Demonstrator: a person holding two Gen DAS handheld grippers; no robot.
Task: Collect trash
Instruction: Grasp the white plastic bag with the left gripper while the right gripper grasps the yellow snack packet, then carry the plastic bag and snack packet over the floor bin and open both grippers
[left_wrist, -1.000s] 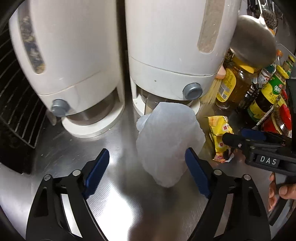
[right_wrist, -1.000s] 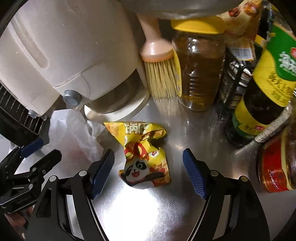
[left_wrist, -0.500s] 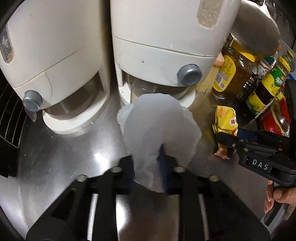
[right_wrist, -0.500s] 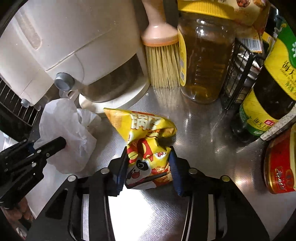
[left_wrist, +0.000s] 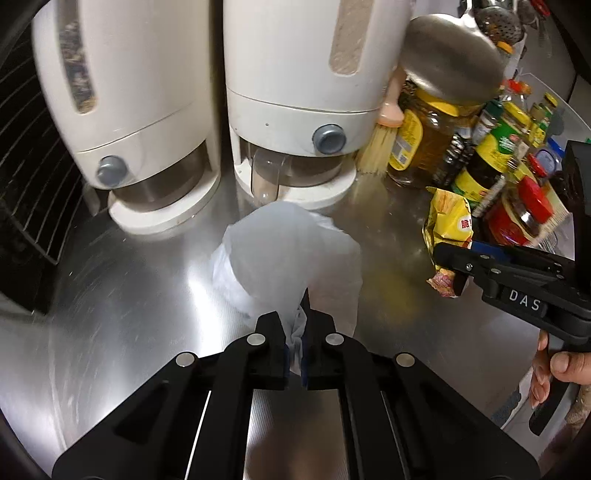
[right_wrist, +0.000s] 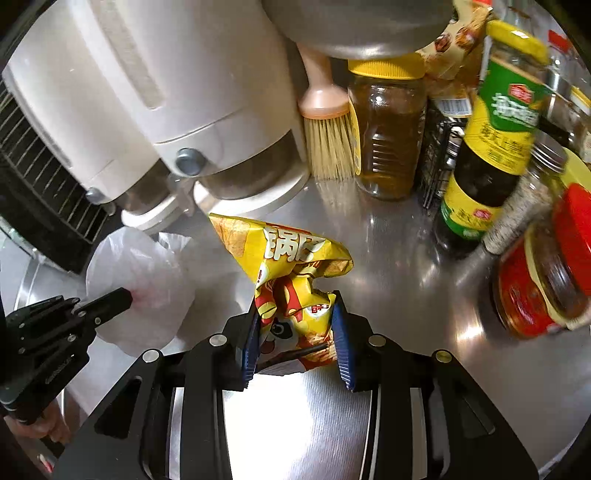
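My left gripper (left_wrist: 294, 343) is shut on a crumpled white plastic bag (left_wrist: 288, 258), which it holds just above the steel counter (left_wrist: 129, 314). The bag also shows at the left of the right wrist view (right_wrist: 147, 280), pinched by the left gripper (right_wrist: 125, 295). My right gripper (right_wrist: 295, 339) is shut on a crumpled yellow snack packet (right_wrist: 291, 273) with a panda print and holds it off the counter. The packet (left_wrist: 448, 225) and the right gripper (left_wrist: 448, 258) also show at the right of the left wrist view.
Two white dispensers (left_wrist: 295, 92) stand at the back of the counter. A pink-handled brush (right_wrist: 327, 129), an oil jar (right_wrist: 388, 129), sauce bottles (right_wrist: 487, 147) and a red-lidded jar (right_wrist: 539, 266) crowd the right. A black wire rack (left_wrist: 22, 166) is at the left.
Both grippers closed from open, the left on the white bag and the right on the snack packet. Both have since lifted their items and drawn back from the dispensers.
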